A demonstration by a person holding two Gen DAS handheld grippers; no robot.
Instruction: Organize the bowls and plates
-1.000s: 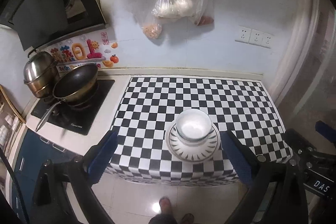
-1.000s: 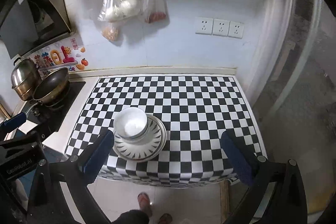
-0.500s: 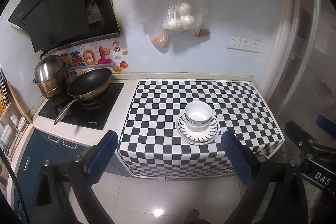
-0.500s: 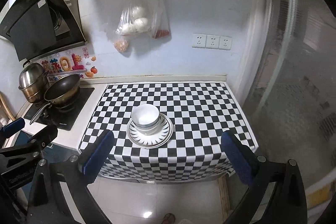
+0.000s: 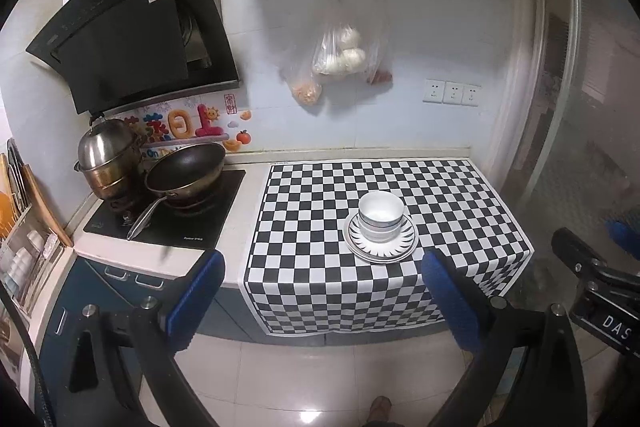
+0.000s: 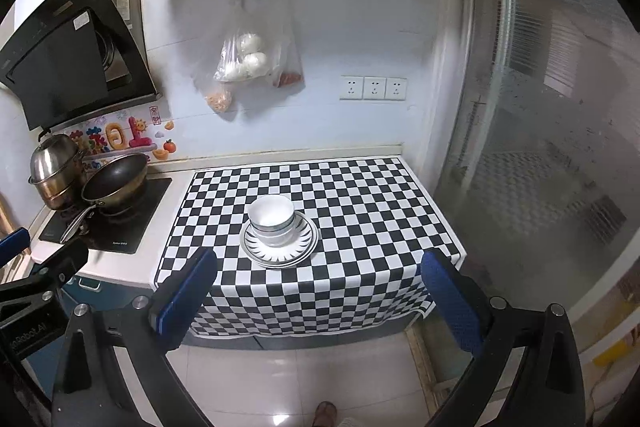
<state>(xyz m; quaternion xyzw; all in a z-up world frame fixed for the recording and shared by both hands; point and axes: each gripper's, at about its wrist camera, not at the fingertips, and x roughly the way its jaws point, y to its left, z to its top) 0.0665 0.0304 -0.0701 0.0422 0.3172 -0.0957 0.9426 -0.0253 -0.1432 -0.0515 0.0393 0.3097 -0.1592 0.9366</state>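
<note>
Both tools, left (image 5: 322, 277) and right (image 6: 318, 277), gape empty; we have backed well off the worktop (image 5: 460, 187) since a second ago. Bowls (image 5: 380, 217) sit stacked on plates (image 5: 380, 249), centre-frame, so stacking looks finished.

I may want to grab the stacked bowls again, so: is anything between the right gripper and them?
Nothing visible. The right gripper is open and held back over the floor, and only bare checkered cloth lies between it and the bowls on the plates. The pan stands off to the left.
</note>
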